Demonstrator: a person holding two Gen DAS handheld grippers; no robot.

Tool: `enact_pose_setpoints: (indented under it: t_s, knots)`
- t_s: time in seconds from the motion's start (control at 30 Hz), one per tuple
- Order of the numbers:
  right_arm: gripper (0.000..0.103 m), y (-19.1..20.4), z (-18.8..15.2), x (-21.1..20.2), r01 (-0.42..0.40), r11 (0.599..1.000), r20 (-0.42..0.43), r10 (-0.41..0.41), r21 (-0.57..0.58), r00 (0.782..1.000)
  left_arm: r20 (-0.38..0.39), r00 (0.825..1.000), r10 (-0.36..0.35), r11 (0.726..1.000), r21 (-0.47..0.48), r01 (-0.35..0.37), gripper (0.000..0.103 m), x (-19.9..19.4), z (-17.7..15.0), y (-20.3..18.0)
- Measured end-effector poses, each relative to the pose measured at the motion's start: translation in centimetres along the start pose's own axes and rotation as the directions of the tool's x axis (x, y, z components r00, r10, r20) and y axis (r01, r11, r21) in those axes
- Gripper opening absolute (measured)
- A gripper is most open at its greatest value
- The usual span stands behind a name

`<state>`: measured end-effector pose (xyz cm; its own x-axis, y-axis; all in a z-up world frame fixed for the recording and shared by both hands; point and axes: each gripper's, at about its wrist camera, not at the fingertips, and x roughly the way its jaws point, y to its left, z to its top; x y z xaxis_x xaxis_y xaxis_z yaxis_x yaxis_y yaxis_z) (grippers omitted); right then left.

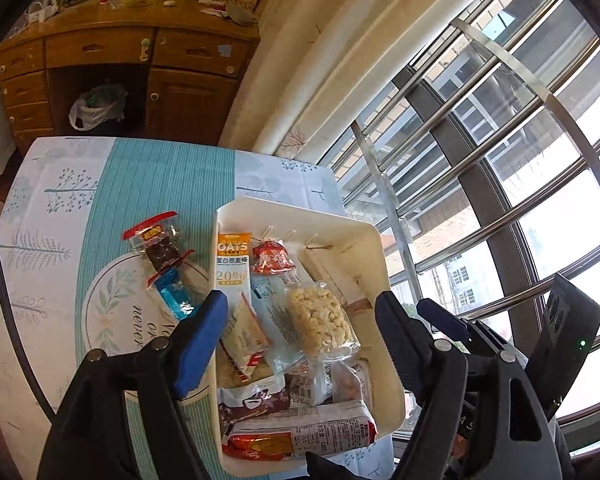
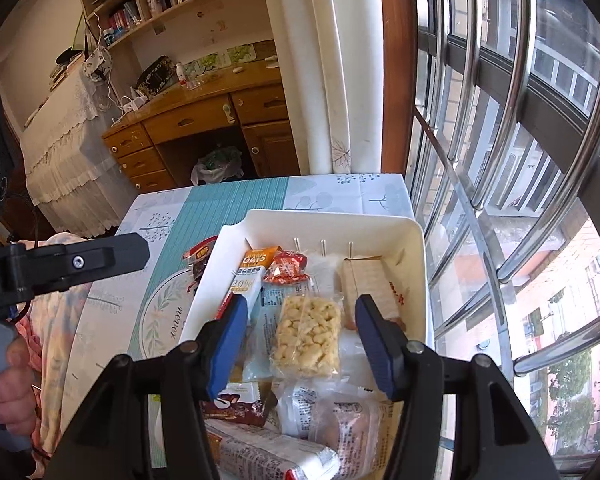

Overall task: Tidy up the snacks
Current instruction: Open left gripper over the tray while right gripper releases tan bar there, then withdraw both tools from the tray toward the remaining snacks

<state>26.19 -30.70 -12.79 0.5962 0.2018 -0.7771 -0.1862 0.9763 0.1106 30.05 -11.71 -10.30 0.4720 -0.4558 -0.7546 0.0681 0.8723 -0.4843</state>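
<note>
sunlit window bars [image 2: 500,160] run along the right edge of a table under a teal and white leaf-print tablecloth [image 1: 140,184], with a wooden desk [image 2: 204,120] against the far wall. a cream rectangular plastic bin [image 1: 384,280] sits at the table's right edge, close to the window, and it's packed with snacks. against its left wall lies an orange and white oats bar wrapper [image 1: 232,260]; just beside that, toward the far wall, a small red foil packet [image 1: 272,258]. in the middle rests a clear-wrapped puffed rice bar [image 2: 306,336], pale yellow and lying flat. at the bin's near edge sit a long white and red biscuit pack [image 1: 300,436] and a brown chocolate wrapper [image 1: 252,402]. out on the cloth, left of the bin, two pieces lie loose and touching each other: a red-topped clear bag with dark contents [image 1: 156,240] and a blue foil candy [image 1: 176,296].

now the tools. the left gripper [image 1: 296,328] hangs above the bin's left side, blue pads spread wide, holding nothing. the right gripper [image 2: 300,336] hovers right over the puffed rice bar, jaws wide either side of it, not touching. in the right view, a hand [image 2: 8,384] grips the left tool's handle at the frame's left edge.
</note>
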Motion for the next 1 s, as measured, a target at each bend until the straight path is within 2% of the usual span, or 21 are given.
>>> enact_pose_setpoints:
  t_s: [0.37, 0.77, 1.0]
  knots:
    - [0.06, 3.5, -0.6, -0.7, -0.016, 0.999, 0.009, 0.015, 0.043, 1.0, 0.049, 0.999, 0.007, 1.0, -0.018, -0.006, 0.079, -5.6, -1.5, 3.9]
    - [0.061, 11.7, -2.6, -1.8, -0.012, 0.999, 0.03, 0.011, 0.041, 0.999, 0.079, 0.996, 0.033, 0.999, -0.001, -0.033, 0.081, -13.0, -3.7, 10.4]
    - [0.061, 16.0, -4.3, -1.9, -0.002, 0.996, 0.025, -0.001, 0.091, 1.0, 0.051, 0.998, 0.043, 0.998, 0.044, -0.045, 0.083, -16.1, -4.7, 14.1]
